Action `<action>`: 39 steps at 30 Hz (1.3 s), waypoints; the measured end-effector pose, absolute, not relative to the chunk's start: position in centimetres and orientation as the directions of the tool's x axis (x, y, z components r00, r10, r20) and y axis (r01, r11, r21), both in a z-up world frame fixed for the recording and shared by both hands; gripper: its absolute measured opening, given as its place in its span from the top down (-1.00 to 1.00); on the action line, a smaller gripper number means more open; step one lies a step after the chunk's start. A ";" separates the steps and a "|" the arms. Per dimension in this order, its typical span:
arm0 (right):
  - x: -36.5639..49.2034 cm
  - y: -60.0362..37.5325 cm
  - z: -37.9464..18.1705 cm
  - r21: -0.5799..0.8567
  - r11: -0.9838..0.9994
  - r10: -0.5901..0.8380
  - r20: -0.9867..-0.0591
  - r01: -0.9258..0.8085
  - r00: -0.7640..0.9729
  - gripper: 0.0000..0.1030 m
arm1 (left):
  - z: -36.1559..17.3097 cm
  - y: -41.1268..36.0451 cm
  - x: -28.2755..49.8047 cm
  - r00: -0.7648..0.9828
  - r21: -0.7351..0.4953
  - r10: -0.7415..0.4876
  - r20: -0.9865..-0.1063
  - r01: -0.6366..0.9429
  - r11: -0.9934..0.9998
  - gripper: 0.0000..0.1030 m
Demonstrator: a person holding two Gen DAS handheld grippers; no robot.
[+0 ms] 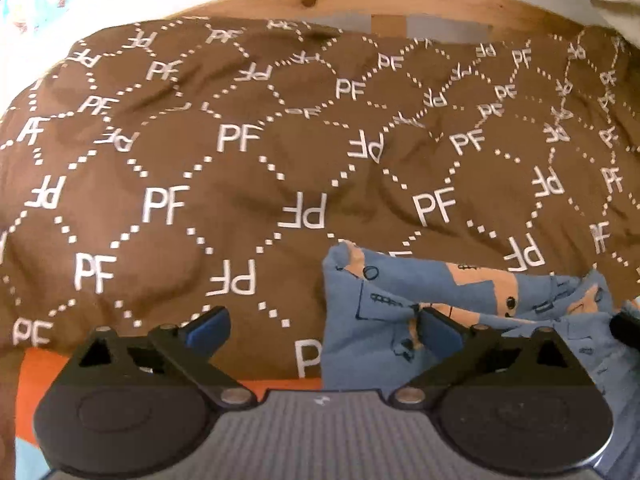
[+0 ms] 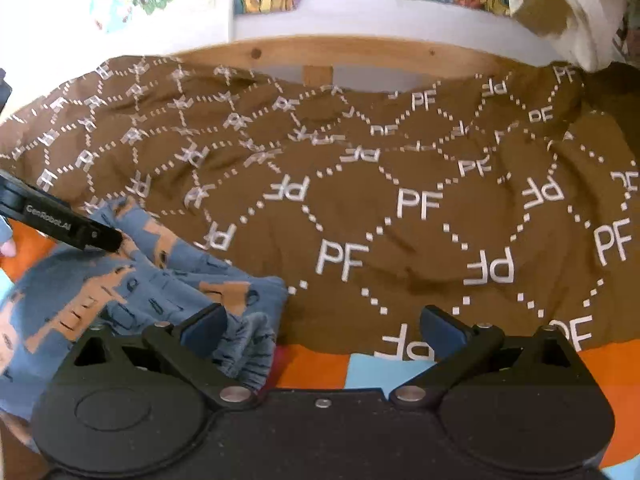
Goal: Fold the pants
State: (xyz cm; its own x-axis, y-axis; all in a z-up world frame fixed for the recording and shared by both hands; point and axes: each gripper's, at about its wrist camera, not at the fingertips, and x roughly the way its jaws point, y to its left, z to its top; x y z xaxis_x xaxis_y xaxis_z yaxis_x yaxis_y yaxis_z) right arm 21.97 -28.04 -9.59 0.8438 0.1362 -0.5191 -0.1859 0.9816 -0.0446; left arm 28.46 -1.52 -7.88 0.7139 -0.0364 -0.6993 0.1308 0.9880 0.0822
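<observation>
The pants [image 1: 460, 312] are small, blue with tan printed patches, and lie bunched and partly folded on a brown blanket [image 1: 240, 184]. In the left wrist view they sit at the lower right; my left gripper [image 1: 322, 326] is open, its right finger over the pants' left edge. In the right wrist view the pants [image 2: 132, 292] lie at the lower left; my right gripper [image 2: 322, 324] is open, its left finger over the pants' right corner. The left gripper's finger [image 2: 68, 226] shows there, resting on the pants' far edge.
The brown blanket [image 2: 400, 208] with white "PF" letters covers a bed with a wooden headboard [image 2: 320, 50]. An orange and light-blue sheet [image 2: 360, 368] shows at the near edge. A white cloth [image 2: 568, 12] hangs at the upper right.
</observation>
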 end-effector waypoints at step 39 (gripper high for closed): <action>17.7 -29.1 -7.3 0.219 0.853 0.494 -0.628 -0.473 0.601 -0.99 | -8.9 3.4 14.8 0.563 -0.187 -0.309 -0.767 0.264 0.946 -1.00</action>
State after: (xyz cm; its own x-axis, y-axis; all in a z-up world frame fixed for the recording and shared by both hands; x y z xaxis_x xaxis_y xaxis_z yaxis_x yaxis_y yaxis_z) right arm 17.68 -29.09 -7.29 0.6010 0.4941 -0.6282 -0.4730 0.8535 0.2188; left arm 14.81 3.40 -8.91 0.5630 -0.3088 -0.7666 0.2643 0.9461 -0.1870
